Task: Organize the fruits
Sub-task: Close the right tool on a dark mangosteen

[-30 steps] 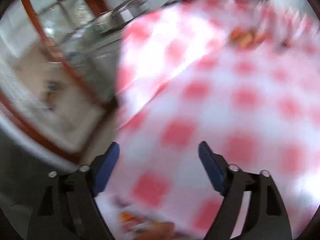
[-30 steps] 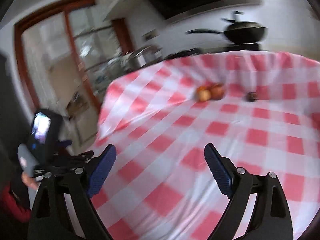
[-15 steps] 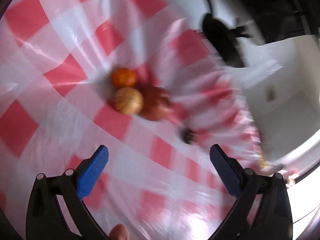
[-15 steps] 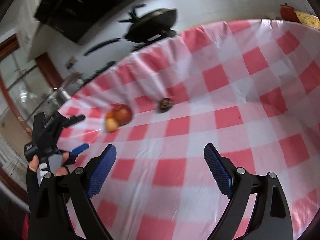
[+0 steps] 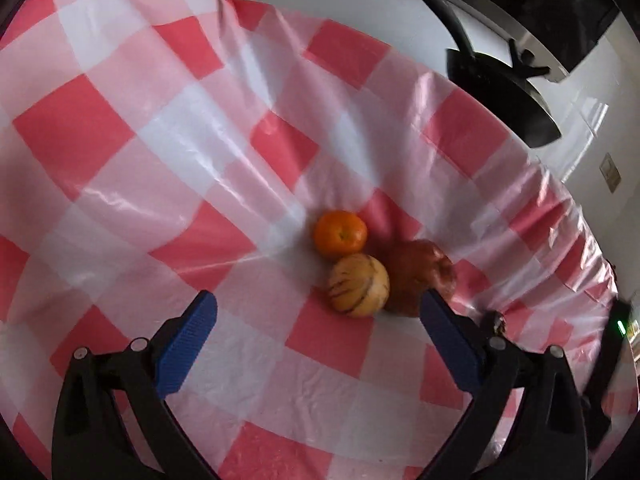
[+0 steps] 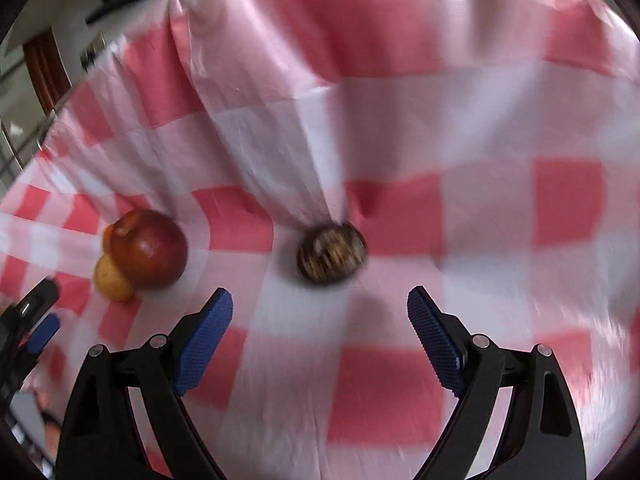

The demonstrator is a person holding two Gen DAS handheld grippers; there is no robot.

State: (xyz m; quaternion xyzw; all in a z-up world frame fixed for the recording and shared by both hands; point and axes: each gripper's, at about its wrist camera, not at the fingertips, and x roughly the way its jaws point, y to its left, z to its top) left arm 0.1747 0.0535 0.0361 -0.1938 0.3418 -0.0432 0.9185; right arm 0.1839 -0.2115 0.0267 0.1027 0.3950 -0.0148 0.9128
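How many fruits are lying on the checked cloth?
4: an orange, a striped yellow fruit and a red apple touch in one cluster; a dark round fruit lies apart.

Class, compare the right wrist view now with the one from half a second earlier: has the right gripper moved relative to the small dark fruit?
Yes. The right gripper has closed in on the dark fruit, which now sits just ahead of its open fingers, with nothing between them.

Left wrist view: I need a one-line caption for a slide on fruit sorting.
Open left gripper hovers before an orange, a striped yellow fruit and a red fruit clustered on a checked tablecloth.
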